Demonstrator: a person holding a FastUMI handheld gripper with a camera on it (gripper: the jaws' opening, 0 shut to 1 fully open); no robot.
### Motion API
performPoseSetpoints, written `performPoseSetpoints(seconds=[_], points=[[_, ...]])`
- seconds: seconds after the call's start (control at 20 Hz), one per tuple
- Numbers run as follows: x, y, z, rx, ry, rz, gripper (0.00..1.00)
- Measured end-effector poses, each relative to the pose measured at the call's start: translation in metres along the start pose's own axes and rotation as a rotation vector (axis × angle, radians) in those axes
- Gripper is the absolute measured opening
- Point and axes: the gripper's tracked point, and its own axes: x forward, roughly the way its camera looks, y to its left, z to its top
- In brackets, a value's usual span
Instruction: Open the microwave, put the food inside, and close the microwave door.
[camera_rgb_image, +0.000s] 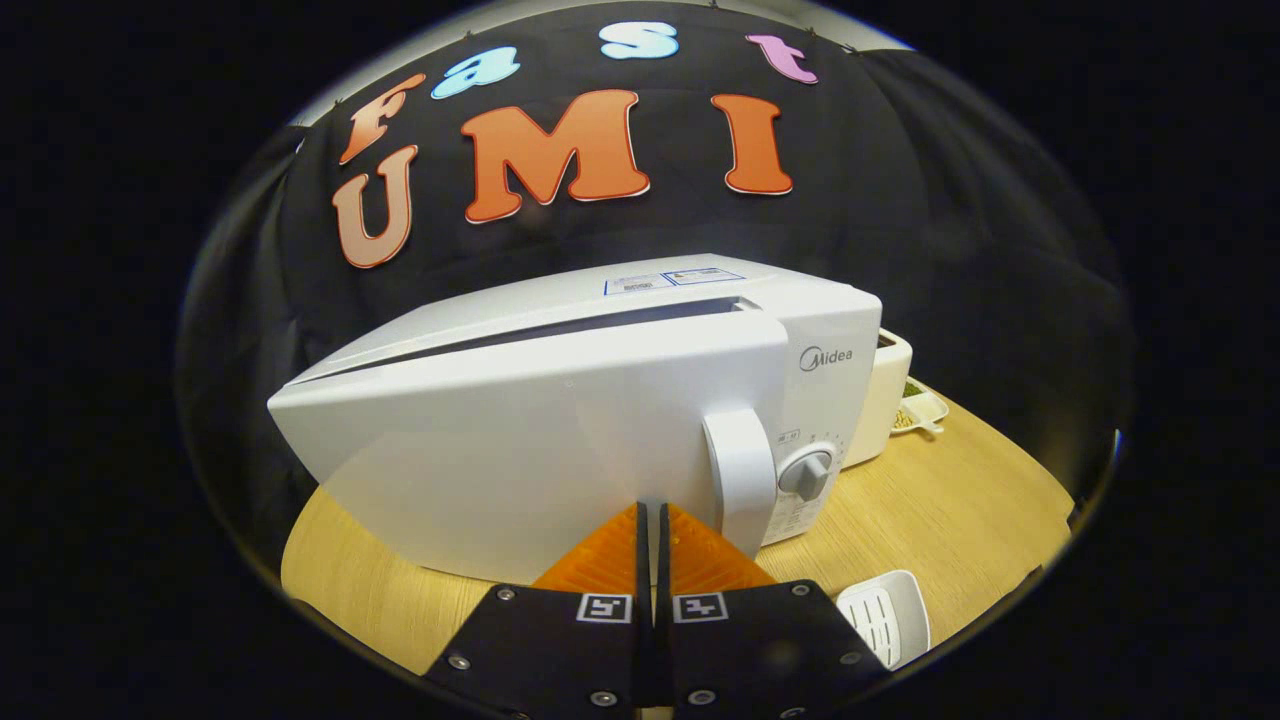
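On the wooden table (960, 500) sits the white microwave (600, 400), right in front of the gripper (652, 512). Its door (520, 450) is swung a little way out from the body. The door handle (742, 475) and a round knob (806, 472) are just right of the fingertips. The gripper's fingers are pressed together, holding nothing, tips close to the door. A small tray of food (920, 410) lies far right, behind the microwave. A white slotted thing (885, 615) lies near, on the right.

My gripper (652, 510) has its fingers closed together against the microwave (560, 420) door, whose cavity is hidden. A cream appliance (885, 395) and a tray (920, 410) are half concealed behind it. A white slotted dish (885, 615) is cut off.
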Motion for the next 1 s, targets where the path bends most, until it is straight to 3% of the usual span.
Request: performPoseSetpoints(seconds=[0.9,1.0], points=[[0.018,0.001,-0.002,-0.096,-0.010,0.041,0.01],[0.014,0.009,0.002,-0.110,-0.013,0.065,0.11]])
